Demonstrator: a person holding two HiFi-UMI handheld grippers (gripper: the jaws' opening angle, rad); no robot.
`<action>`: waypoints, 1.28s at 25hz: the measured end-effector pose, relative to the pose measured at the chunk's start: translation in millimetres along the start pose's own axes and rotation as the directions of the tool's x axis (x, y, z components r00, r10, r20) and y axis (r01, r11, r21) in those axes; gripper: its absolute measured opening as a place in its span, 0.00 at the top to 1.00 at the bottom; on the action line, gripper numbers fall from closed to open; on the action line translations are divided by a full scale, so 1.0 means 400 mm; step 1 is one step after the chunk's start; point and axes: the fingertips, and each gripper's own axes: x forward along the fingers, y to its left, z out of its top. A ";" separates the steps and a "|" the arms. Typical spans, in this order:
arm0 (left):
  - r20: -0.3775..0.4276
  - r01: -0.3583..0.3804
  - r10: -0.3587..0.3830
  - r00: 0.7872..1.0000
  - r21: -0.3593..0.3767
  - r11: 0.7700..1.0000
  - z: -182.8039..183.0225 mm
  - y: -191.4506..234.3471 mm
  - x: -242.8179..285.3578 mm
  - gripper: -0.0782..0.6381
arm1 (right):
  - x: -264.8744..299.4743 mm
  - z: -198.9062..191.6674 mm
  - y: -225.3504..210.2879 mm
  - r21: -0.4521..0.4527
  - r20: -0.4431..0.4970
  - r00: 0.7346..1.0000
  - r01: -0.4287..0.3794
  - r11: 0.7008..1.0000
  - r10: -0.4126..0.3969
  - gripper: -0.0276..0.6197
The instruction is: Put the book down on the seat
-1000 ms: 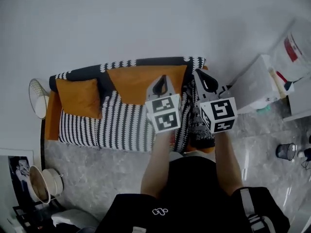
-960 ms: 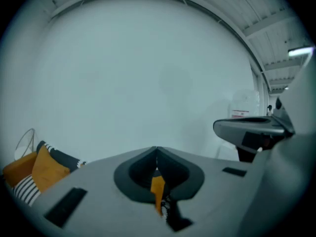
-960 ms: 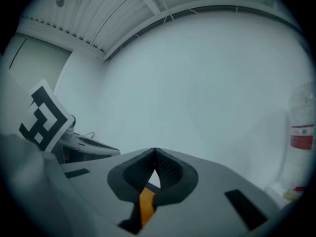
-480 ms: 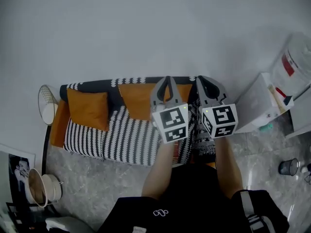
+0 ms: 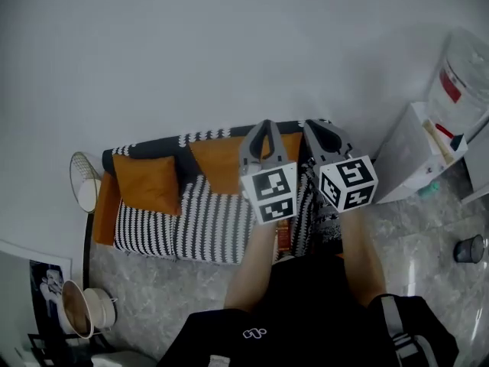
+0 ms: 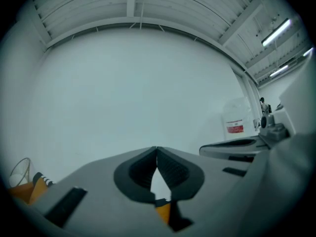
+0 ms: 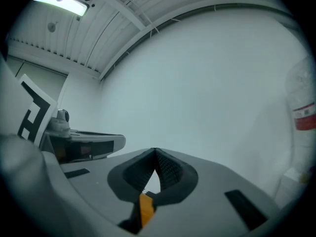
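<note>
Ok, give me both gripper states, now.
Left gripper: closed, tips together, holding nothing.
Right gripper: closed, tips together, holding nothing.

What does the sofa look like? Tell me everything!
The sofa is long and low, under a black-and-white striped cover that looks knitted, with a dark band along the top of its back. An orange cushion leans at its left end; a wider orange one rests against the back. It stands on the grey floor, back to the white wall. The left gripper and right gripper hide its right part.
</note>
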 end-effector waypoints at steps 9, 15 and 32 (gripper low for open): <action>-0.038 0.027 -0.027 0.999 0.004 1.000 -0.037 -0.013 0.008 0.87 | -0.001 -0.032 -0.010 0.012 -0.011 1.000 0.015 1.000 -0.015 0.94; -0.052 0.025 -0.024 0.998 0.006 1.000 -0.036 0.009 0.011 0.87 | 0.022 -0.029 0.005 0.019 -0.010 1.000 0.006 1.000 -0.006 0.94; -0.068 0.060 -0.060 0.996 0.000 0.998 -0.063 0.009 0.035 0.87 | 0.053 -0.044 0.011 -0.004 -0.023 1.000 0.003 1.000 -0.003 0.94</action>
